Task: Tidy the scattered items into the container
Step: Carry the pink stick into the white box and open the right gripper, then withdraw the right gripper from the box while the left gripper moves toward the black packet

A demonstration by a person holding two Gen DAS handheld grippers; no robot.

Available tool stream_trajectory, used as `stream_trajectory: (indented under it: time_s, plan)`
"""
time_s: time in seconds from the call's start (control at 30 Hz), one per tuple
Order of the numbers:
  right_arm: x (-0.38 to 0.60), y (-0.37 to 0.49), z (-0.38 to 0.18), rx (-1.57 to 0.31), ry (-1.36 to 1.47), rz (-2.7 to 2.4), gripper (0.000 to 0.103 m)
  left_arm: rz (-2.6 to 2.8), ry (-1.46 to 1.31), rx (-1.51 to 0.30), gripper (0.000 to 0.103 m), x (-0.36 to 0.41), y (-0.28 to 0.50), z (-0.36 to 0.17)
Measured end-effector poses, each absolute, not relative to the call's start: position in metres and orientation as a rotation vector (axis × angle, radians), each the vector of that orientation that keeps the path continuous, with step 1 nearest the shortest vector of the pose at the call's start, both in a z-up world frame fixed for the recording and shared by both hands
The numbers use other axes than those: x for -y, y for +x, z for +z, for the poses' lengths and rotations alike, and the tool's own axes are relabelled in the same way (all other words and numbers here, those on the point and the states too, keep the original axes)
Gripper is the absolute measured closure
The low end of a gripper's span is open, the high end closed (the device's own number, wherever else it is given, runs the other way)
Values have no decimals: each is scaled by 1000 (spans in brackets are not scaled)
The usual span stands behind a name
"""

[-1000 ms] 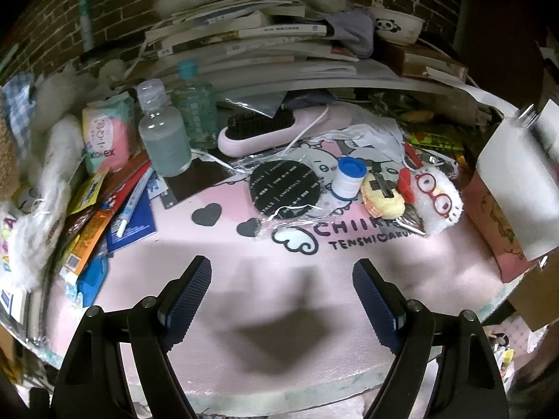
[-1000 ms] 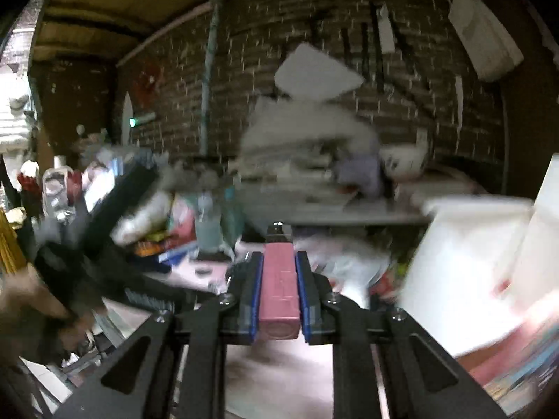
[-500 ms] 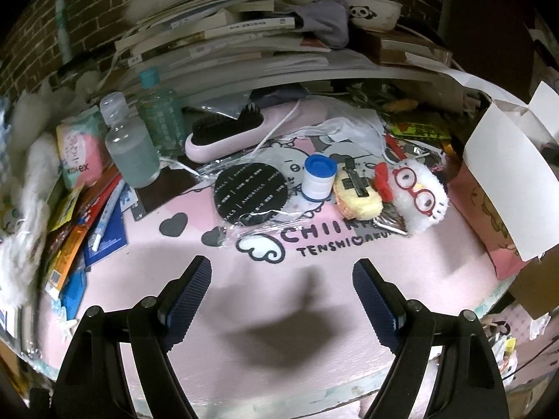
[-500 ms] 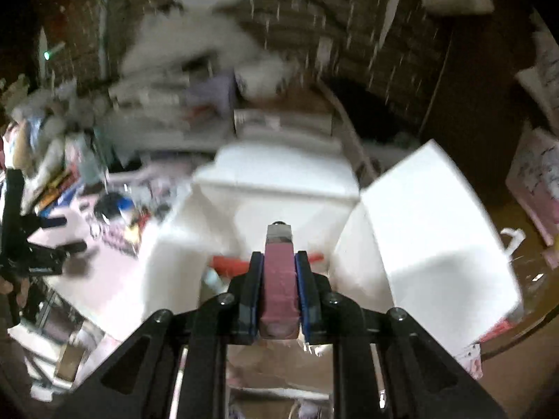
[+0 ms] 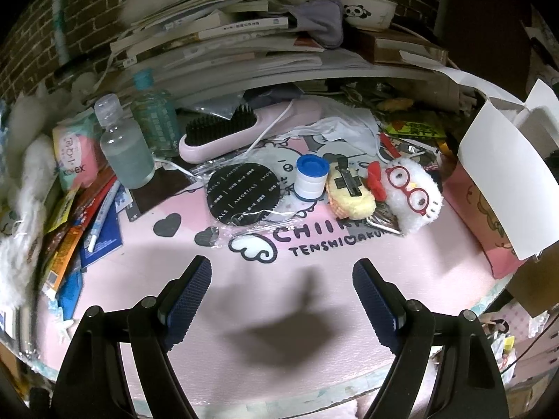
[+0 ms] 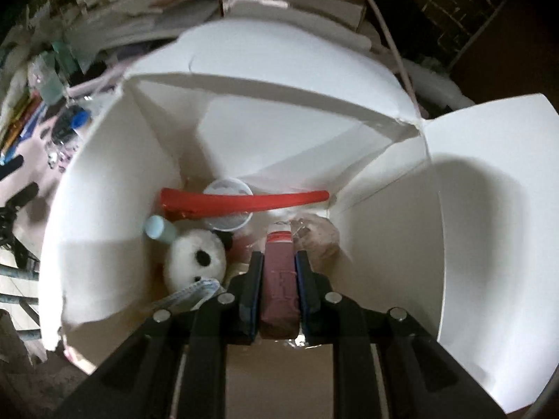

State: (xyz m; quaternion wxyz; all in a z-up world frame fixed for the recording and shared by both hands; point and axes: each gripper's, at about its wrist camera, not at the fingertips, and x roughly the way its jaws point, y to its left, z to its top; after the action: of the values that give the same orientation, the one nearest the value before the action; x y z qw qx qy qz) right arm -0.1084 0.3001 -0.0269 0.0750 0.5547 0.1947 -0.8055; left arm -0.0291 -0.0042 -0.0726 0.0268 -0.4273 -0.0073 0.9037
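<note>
The right tongs are clamped on a slim pink tube with a red band near its far end, held lengthwise between the two blue pads and pointing down into the open white cardboard box. The tube hangs above the box's floor, inside the ring of raised flaps, just right of a white plush panda. Deeper in the box lie a long red clip across a clear round lid, a pale blue capped bottle against the left wall, and a crumpled clear wrapper just beyond the tube's tip. The left tongs stand wide apart with nothing between them, hovering over the bare front part of the pink surface, where their shadow falls. Well beyond their tips lie the scattered items: a black round disc in a clear bag, a small white roll with a blue cap just right of it, a yellow plush piece and a white plush with red glasses touching each other, a pink hairbrush, and two clear bottles at the left. The white box's flap shows at the right edge of that view.
</note>
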Motion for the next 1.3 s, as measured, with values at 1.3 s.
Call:
stream_trajectory:
  time_s: [1.3]
  plan:
    - [-293, -104, 21, -603, 1720, -2370, 54, 2799, -1311, -7, 22, 2, -28, -68]
